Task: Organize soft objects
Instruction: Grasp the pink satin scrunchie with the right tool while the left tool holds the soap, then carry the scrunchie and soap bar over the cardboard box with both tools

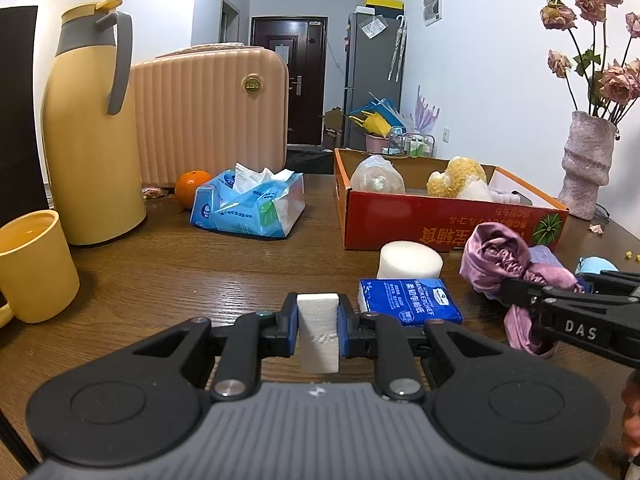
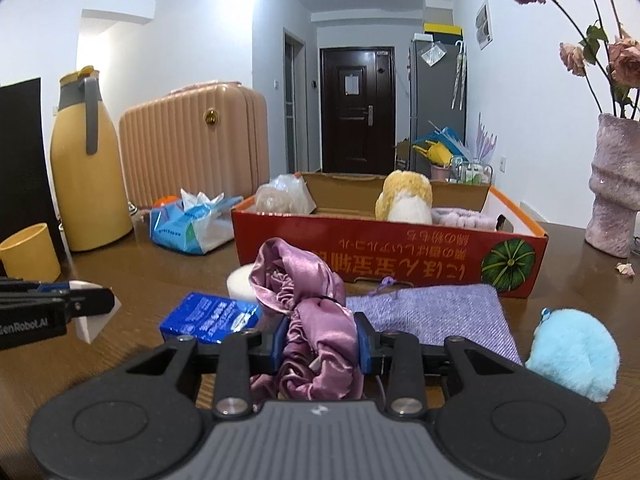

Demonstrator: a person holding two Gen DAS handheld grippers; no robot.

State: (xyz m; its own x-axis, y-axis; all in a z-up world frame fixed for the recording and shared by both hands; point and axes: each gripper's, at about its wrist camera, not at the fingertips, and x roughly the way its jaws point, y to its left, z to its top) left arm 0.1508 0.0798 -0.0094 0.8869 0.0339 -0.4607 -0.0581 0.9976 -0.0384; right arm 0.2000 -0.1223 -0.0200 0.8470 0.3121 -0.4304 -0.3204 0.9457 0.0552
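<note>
A yellow plush [image 2: 404,196], a bagged item and a folded towel are already lodged in the red cardboard box [image 2: 360,244]. Before the box, a white foam block [image 1: 318,332] is clamped by the left gripper [image 1: 318,322] and a bunched purple satin cloth [image 2: 312,320] by the right gripper [image 2: 320,342]. A foam cylinder [image 1: 410,260], blue tissue pack [image 1: 408,300], lilac pouch [image 2: 432,312] and blue pompom [image 2: 572,356] are left on the wooden table [image 1: 180,272]; behind the box a hallway is seen.

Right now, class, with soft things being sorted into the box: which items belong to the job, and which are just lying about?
Job:
- red box
- white foam block, held by left gripper
- purple satin cloth, held by right gripper
- blue pompom
- lilac pouch

Lying about:
- yellow flask
- mug
- orange
- vase
</note>
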